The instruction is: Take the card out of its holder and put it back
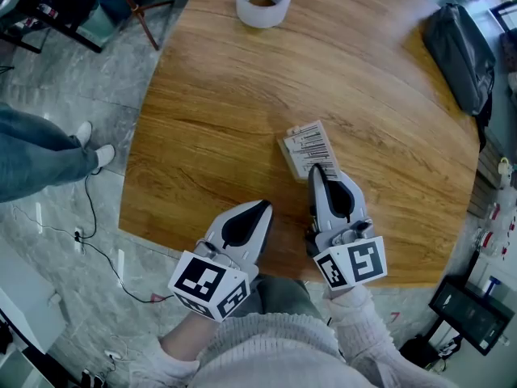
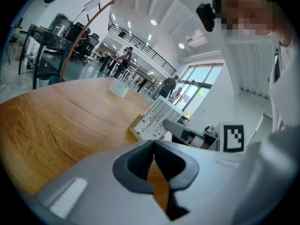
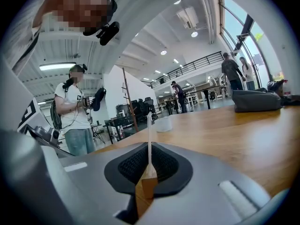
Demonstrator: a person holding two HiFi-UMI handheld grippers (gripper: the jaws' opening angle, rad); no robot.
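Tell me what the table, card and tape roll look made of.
The table: wood or wood-look laminate, matte; grain shows. The card: thin white paper or plastic, printed with barcodes. The tape roll: pale with a sheen, probably plastic film.

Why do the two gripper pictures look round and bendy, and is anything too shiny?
Both gripper views: a fish-eye lens, so black corners and a curved table edge. Left gripper view: the window glares white. Right gripper view: the card shows edge-on, a thin line. Head view: even light, a soft shadow by the tape roll.
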